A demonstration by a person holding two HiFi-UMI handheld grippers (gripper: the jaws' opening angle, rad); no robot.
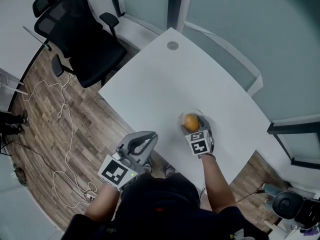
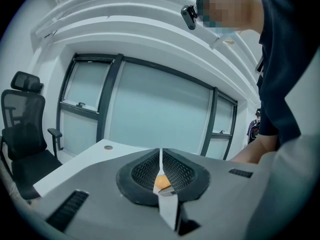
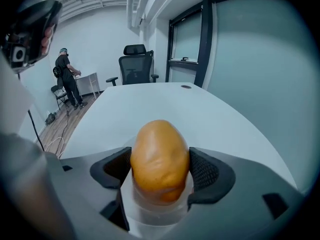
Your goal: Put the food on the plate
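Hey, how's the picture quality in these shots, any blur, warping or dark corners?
Head view: dark rounded corners; the table is evenly lit; the food looks slightly soft. Left gripper view: strong fisheye, so the window frame bows and the edges darken. Right gripper view: black corners; the food is sharp with a soft sheen; the chair behind is less crisp.

Food underside hidden behind right hand-held gripper (distant person tiny).

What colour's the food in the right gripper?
The food is golden orange, clearest in the right gripper view.
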